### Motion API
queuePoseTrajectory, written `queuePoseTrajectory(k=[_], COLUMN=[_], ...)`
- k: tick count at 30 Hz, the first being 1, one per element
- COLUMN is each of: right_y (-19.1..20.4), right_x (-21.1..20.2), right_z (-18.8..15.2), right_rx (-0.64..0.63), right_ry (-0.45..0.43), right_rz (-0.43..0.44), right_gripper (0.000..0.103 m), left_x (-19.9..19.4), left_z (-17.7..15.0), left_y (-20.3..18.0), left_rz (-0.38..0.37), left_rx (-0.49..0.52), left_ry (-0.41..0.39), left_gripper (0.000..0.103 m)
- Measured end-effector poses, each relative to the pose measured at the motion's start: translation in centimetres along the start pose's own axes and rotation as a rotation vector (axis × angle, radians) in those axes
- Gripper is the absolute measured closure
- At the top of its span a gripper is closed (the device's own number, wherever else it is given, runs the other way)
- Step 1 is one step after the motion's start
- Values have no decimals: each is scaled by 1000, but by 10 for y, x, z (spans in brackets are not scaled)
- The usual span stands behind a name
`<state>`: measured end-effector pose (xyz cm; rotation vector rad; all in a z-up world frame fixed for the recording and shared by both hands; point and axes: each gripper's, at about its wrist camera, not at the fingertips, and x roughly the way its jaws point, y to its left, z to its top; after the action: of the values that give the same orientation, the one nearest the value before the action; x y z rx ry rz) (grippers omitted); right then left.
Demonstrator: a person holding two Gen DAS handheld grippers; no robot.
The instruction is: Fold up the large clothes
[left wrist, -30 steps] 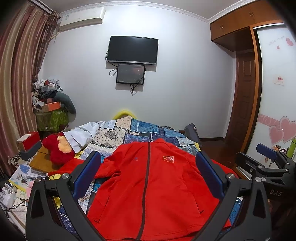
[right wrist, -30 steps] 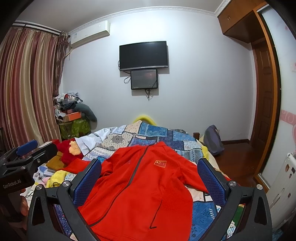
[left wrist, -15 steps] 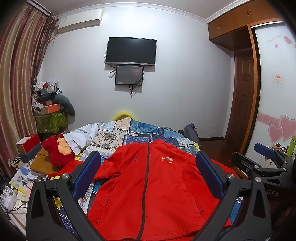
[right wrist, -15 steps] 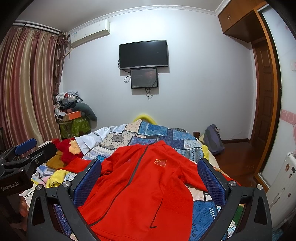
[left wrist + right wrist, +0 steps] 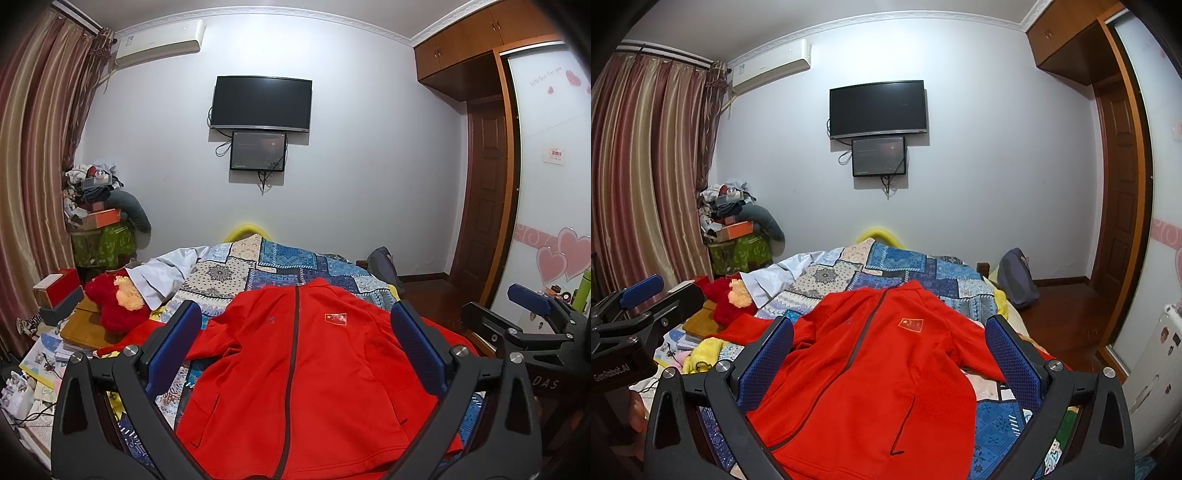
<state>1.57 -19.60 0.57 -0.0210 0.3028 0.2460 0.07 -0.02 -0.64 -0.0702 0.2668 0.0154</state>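
Note:
A large red zip jacket (image 5: 295, 376) with a small flag patch lies spread front-up on the patchwork bedspread (image 5: 280, 266), its hem nearest me and collar toward the far wall. Its sleeves spread to both sides. My left gripper (image 5: 295, 343) hovers above the lower half of the jacket, open, nothing between its blue pads. My right gripper (image 5: 888, 350) hangs open over the same jacket (image 5: 871, 376), also holding nothing. Each gripper shows at the edge of the other's view: the right one (image 5: 532, 317) and the left one (image 5: 635, 306).
A red plush toy (image 5: 114, 306), a white garment (image 5: 162, 269) and books lie left of the bed. A cluttered stack (image 5: 96, 214) stands by the curtain. A grey backpack (image 5: 1015, 277) sits on the floor right, near the wooden door (image 5: 480, 192). A TV (image 5: 260, 103) hangs on the far wall.
Both views have drifted very slightly; the jacket lies as before and both grippers stay open above it.

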Motion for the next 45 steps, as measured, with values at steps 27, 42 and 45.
queuePoseTrajectory(k=[27,42,45], right_y=[0,5,7], right_x=[3,95,127], right_z=[2,4,2], right_rx=[7,-15,-23], right_ry=[7,106,136], right_rz=[-3,10,8], right_gripper=[0,0,0], left_x=[6,92,123], left_z=[2,13,8], left_y=[1,54,74], left_rz=[-6,106,127], left_rx=[-15,11,25], left_ry=[11,112,143], left_gripper=[0,0,0])
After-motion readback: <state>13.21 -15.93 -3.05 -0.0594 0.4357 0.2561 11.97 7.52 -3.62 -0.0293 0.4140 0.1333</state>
